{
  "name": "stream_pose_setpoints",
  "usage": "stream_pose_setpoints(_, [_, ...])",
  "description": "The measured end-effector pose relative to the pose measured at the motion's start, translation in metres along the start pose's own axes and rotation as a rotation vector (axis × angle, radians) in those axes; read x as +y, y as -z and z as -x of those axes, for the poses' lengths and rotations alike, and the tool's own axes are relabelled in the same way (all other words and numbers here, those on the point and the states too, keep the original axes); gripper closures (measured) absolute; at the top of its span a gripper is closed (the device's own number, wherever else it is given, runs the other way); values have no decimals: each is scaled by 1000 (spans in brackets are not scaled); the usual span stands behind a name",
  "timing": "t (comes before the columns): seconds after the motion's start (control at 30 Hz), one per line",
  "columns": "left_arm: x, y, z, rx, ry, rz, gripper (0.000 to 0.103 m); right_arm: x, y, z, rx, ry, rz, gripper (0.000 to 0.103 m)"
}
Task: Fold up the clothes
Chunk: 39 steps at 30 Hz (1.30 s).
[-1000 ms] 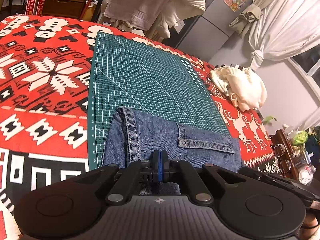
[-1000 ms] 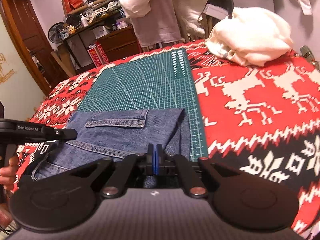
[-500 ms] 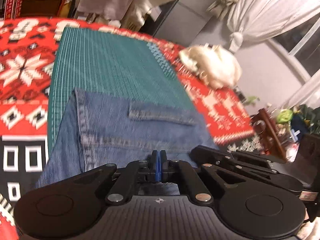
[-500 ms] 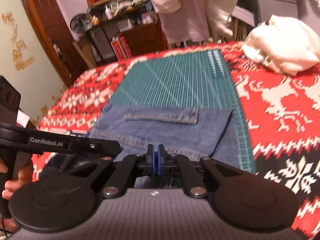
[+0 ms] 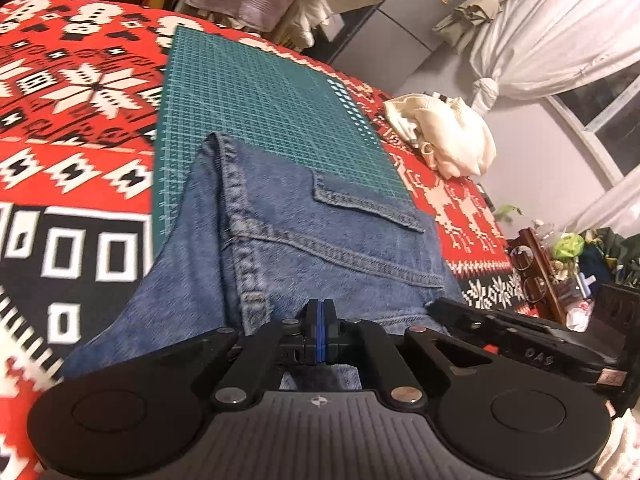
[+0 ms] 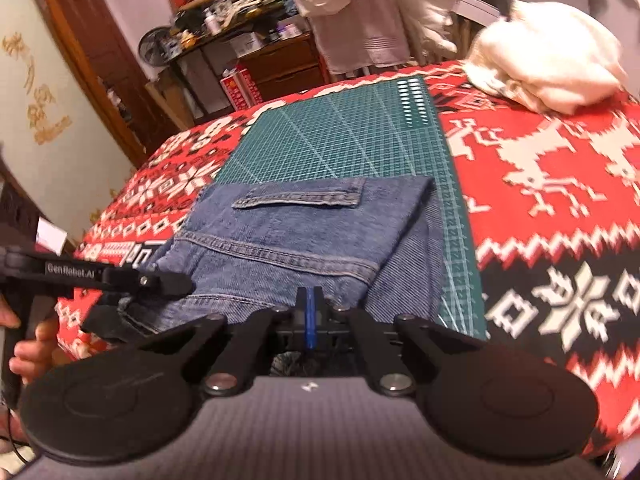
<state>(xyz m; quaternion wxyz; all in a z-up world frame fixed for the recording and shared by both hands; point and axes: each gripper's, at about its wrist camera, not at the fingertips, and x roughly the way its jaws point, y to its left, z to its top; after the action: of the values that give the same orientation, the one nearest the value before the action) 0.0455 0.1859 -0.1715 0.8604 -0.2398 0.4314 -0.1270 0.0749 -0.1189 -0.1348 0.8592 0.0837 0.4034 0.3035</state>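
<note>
Folded blue jeans point(image 5: 304, 240) lie on the near end of a green cutting mat point(image 5: 260, 92), back pocket up, their near edge lifted off the table. My left gripper point(image 5: 320, 320) is shut on that near denim edge. In the right wrist view the same jeans point(image 6: 296, 232) stretch from the mat point(image 6: 352, 136) toward me, and my right gripper point(image 6: 309, 312) is shut on their near edge too. The left gripper point(image 6: 120, 280) shows at the left of that view, held by a hand point(image 6: 28, 344). What lies under the jeans is hidden.
A red, white and black patterned cloth point(image 6: 560, 184) covers the table. A cream garment point(image 5: 444, 136) lies heaped at the far right of the mat. Hung clothes point(image 6: 360, 12), a cluttered shelf and a wooden cabinet stand beyond the far edge.
Both grippers have pulled the near edge of the jeans up and back toward me, so more denim and the pocket seam now show. Both stay shut on it.
</note>
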Motion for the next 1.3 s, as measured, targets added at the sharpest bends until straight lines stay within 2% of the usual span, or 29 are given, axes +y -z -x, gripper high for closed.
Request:
stream_pose_setpoints(0.03, [0, 1, 4, -2, -5, 0, 100, -5, 0, 5, -2, -6, -33, 102])
stream_pose_setpoints(0.1, [2, 3, 14, -14, -9, 14, 101, -15, 2, 16, -7, -19, -99, 93])
stream_pose_setpoints(0.3, [14, 7, 35, -43, 5, 77, 101, -41, 8, 30, -20, -76, -280, 92])
stream_pose_setpoints(0.4, [12, 9, 37, -45, 18, 77, 101, -29, 6, 26, -18, -81, -233, 92])
stream_pose_setpoints(0.53, [8, 13, 29, -29, -7, 48, 101, -1, 5, 14, -13, -78, -124, 92])
stream_pose_setpoints(0.73, [9, 20, 23, -21, -44, 29, 101, 57, 20, -1, -39, 73, 225, 93])
stream_pose_setpoints(0.83, [9, 23, 23, -28, -49, 20, 100, 73, 32, -3, -48, 136, 351, 93])
stream_pose_setpoints(0.97, [5, 26, 23, -40, -64, -5, 100, 72, 37, 4, -37, 141, 337, 93])
stream_pose_setpoints(1.17, [-13, 27, 32, -59, -126, -69, 101, 63, 33, 20, -31, 106, 224, 93])
stream_pose_setpoints(1.3, [-25, 31, 43, -84, -142, -103, 101, 61, 32, 35, -50, 81, 168, 93])
